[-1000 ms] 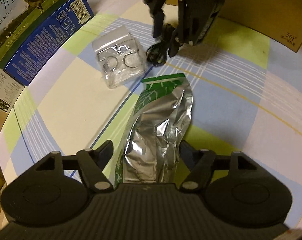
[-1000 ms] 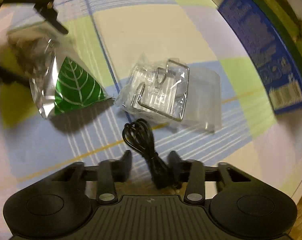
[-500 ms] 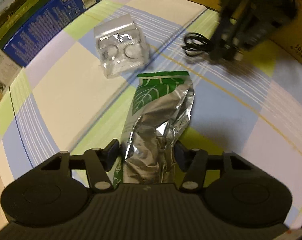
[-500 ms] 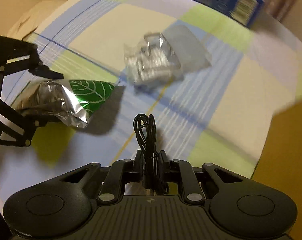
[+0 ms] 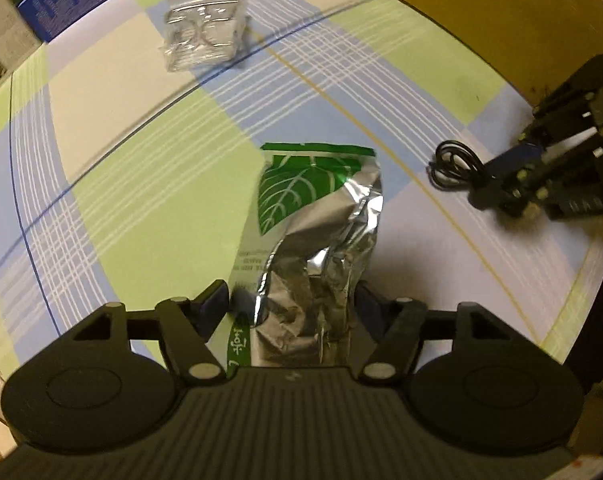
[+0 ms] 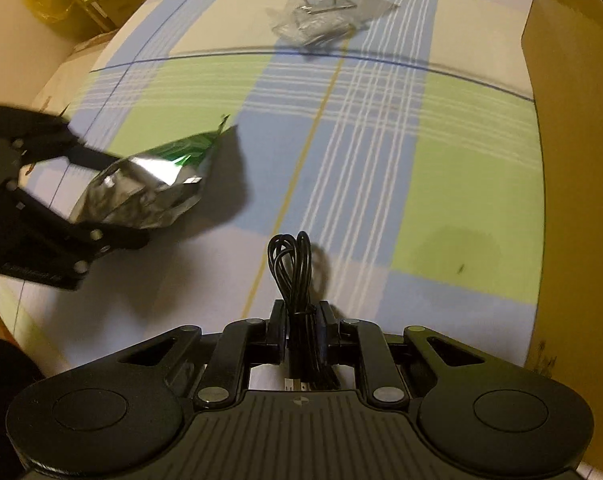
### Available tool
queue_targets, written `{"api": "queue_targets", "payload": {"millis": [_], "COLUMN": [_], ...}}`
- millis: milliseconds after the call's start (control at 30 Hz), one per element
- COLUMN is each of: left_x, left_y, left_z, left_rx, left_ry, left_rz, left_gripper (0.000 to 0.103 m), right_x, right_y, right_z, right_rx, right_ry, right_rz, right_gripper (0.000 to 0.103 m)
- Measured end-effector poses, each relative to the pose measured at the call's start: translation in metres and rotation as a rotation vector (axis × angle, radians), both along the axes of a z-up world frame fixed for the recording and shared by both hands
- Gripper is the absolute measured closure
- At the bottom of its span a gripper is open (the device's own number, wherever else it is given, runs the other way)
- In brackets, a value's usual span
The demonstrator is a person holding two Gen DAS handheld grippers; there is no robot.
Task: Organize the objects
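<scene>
Silver foil pouch (image 5: 313, 256) with green leaf print is sitting gripped between the left gripper (image 5: 291, 304) fingers, which have just been reopening, over the plaid cloth (image 5: 141, 184). Right gripper (image 6: 301, 330) is clamping the black cable (image 6: 291, 264) tight.

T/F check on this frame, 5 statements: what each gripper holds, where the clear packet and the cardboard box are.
1. The right gripper is shut on the black cable. True.
2. The left gripper holds the clear packet. False: the foil bag is between its fingers; the packet lies alone on the cloth.
3. The foil bag has a green leaf print. True.
4. The cable's loops lie flat on the cloth. False: the bundle sticks out from the right gripper's closed jaws, above the cloth.
5. A cardboard box stands at the right edge of the right wrist view. True.
</scene>
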State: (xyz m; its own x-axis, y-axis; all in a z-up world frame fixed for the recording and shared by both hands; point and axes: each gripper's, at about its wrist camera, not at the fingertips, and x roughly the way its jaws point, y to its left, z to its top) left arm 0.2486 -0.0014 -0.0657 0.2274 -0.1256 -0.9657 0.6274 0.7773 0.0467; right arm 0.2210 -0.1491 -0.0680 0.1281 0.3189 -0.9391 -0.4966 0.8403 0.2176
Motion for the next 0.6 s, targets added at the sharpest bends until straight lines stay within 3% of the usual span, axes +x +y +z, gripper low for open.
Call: {"api": "queue_targets", "payload": {"millis": [167,367,467,600], "left_x": [-0.001,0.005,0.009,0.009], "left_y": [-0.015,-0.012,-0.004,-0.001], "left_z": [-0.005,-0.017,-0.018,-0.017], "left_rx": [0.048,0.044,0.006,-0.012], "left_ry": [-0.021,-0.005,0.021,0.02], "left_rz": [-0.073,-0.057,-0.023,-0.003], "left_gripper": [0.03,0.025,0.027,0.037], "right_x": [-0.011,-0.02,-0.026,-0.037], "right_y": [-0.002,-0.007,-0.008,-0.003], "right_z": [-0.001,0.0,-0.001,-0.001], "right_rx": [0.006,0.032,0.051,0.036], "right_ry": [-0.059,-0.116,-0.149,-0.203], "right_rz": [-0.029,-0.011,-0.01,0.01], "right_gripper": [0.091,0.091,0.088,0.086]}}
